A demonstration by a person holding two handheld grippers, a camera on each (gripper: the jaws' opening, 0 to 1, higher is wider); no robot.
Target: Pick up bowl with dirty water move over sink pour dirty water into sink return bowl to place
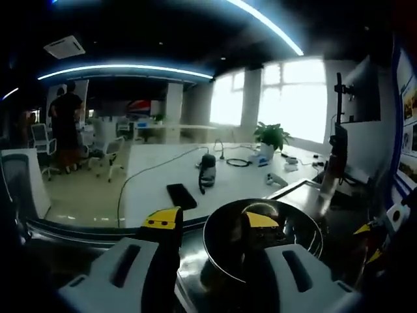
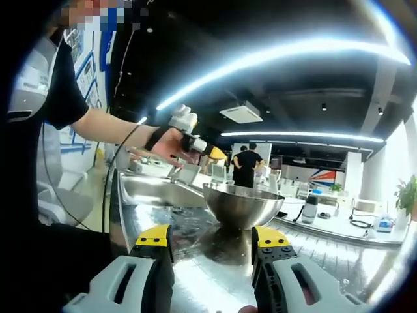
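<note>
A steel bowl stands on the steel counter, its inside dark and shiny. My left gripper is open and straddles the bowl's near rim, with the right jaw inside the bowl and the left jaw outside. In the right gripper view the bowl sits straight ahead, and a hand holds the left gripper just above its far-left rim. My right gripper is open, low over the counter, a little short of the bowl. A steel sink basin lies left of the bowl.
Beyond the counter is a white table with a black phone, a dark device, cables and a potted plant. A person stands far off. A person's arm and body are close on the left.
</note>
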